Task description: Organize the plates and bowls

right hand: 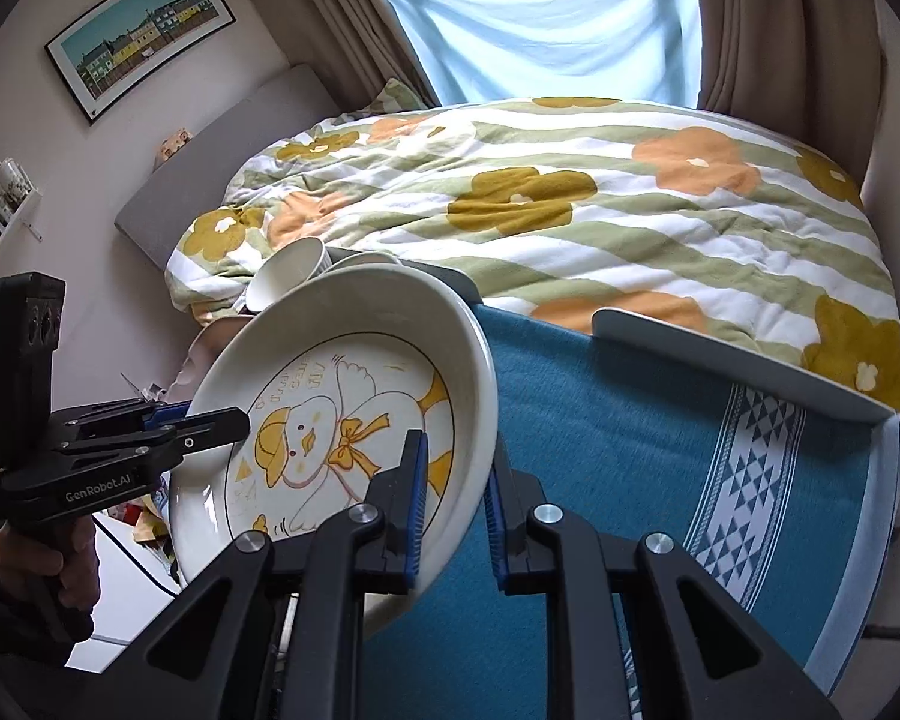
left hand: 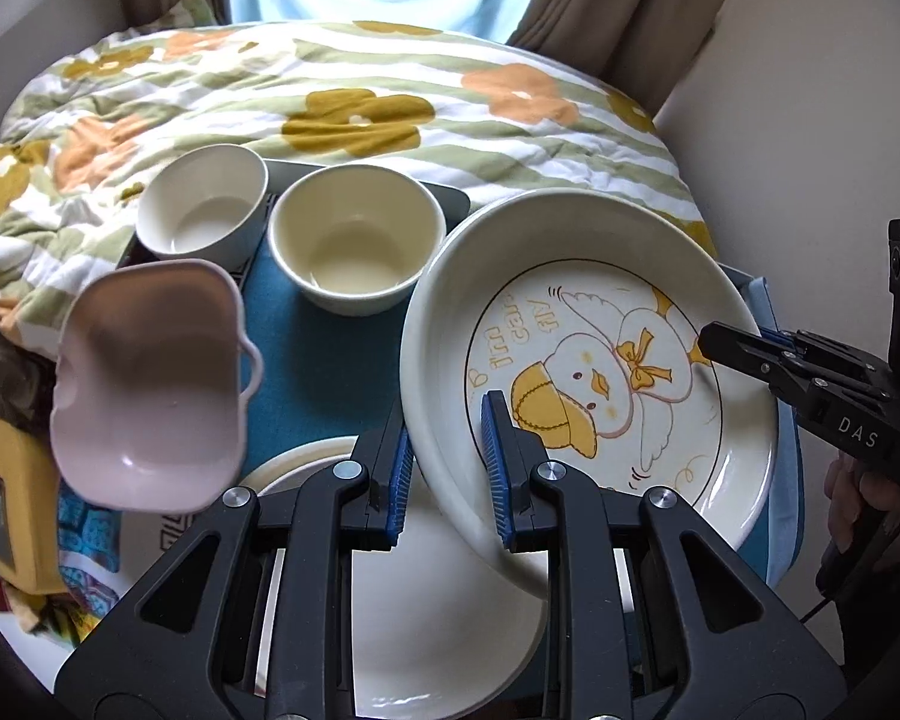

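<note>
Flanking the lifted duck plate (left hand: pixel 594 372): two empty cream bowls (left hand: pixel 354 240), tilted pink bowl (left hand: pixel 150 384), white plate (left hand: pixel 438 612) beneath. Left gripper (left hand: pixel 447 468) and right gripper (right hand: pixel 456 504) each clamp its rim above the teal cloth (right hand: pixel 630 432).

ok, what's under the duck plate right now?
The duck plate is lifted and tilted, clamped at opposite rims by the left gripper and right gripper. Beneath its near edge sits a plain white plate on the teal cloth; the rest underneath is hidden.
</note>
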